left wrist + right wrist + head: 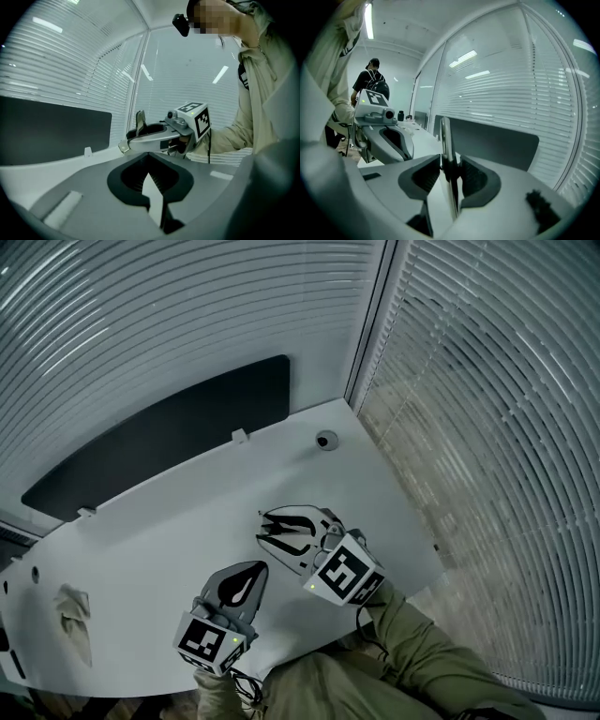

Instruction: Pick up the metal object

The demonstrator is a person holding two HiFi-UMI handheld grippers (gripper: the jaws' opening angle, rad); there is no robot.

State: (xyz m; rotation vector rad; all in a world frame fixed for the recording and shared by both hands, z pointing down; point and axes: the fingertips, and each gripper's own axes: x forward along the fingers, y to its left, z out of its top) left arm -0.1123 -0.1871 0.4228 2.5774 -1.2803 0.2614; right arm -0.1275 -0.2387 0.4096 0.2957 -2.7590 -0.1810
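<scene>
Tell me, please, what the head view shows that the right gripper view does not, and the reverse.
Only the head view: a crumpled cloth on the white table and a small round fitting near its far corner. Only the right gripper view: the thin metal object, upright, pinched by the right gripper, and a person standing far behind. Both: the two grippers, including the left gripper, the table, the dark panel and the blinds.

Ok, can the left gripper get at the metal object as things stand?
Probably only partly. The right gripper is shut on the metal object, leaving just its upper part free above the jaws. The left gripper is close, with nothing between, but its own jaws are shut.
</scene>
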